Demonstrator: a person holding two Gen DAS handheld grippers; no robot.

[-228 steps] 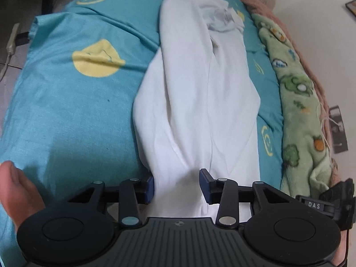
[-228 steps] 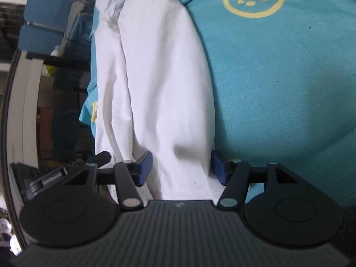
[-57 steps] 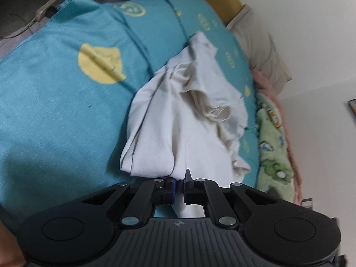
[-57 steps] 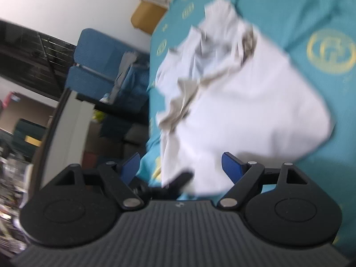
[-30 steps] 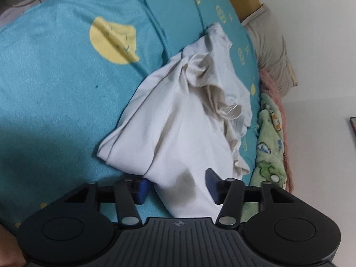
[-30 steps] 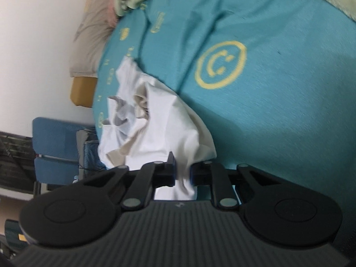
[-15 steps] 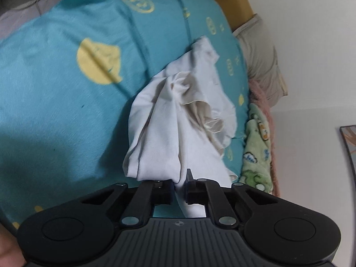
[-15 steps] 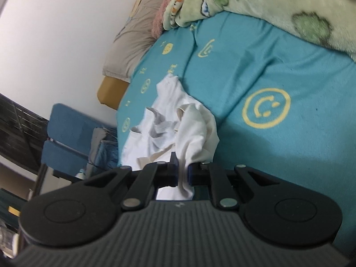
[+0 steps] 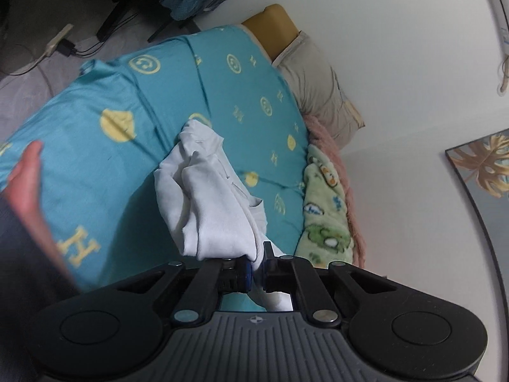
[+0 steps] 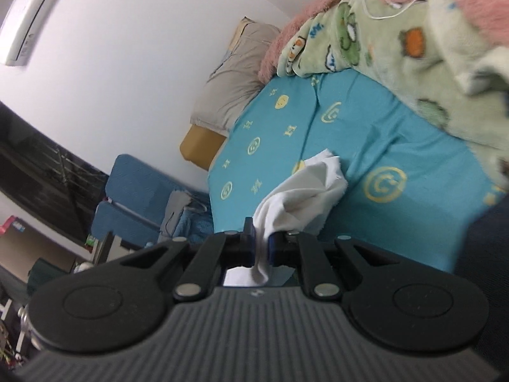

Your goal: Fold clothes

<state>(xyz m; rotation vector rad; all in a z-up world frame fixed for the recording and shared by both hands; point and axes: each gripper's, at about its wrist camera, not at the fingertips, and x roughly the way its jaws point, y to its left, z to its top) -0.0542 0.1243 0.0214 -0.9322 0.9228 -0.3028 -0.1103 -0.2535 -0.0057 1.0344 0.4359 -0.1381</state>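
Note:
A white garment (image 9: 210,197) hangs bunched from both grippers above a teal bed sheet (image 9: 95,146) with yellow prints. My left gripper (image 9: 258,265) is shut on one edge of the garment. My right gripper (image 10: 261,244) is shut on another edge of the same garment (image 10: 305,191), and cloth hangs down between its blue pads. The garment's far end trails down toward the sheet (image 10: 397,146); I cannot tell if it touches.
A green patterned blanket (image 9: 324,219) and a pink fleece (image 10: 477,3) lie along the wall side of the bed. A beige pillow (image 9: 318,82) lies at the head. Blue chairs (image 10: 136,191) stand beside the bed. A bare foot (image 9: 28,181) is at the left.
Both grippers, shut on the garment, have risen higher above the bed. The garment has lifted off the sheet and hangs more bunched than half a second ago.

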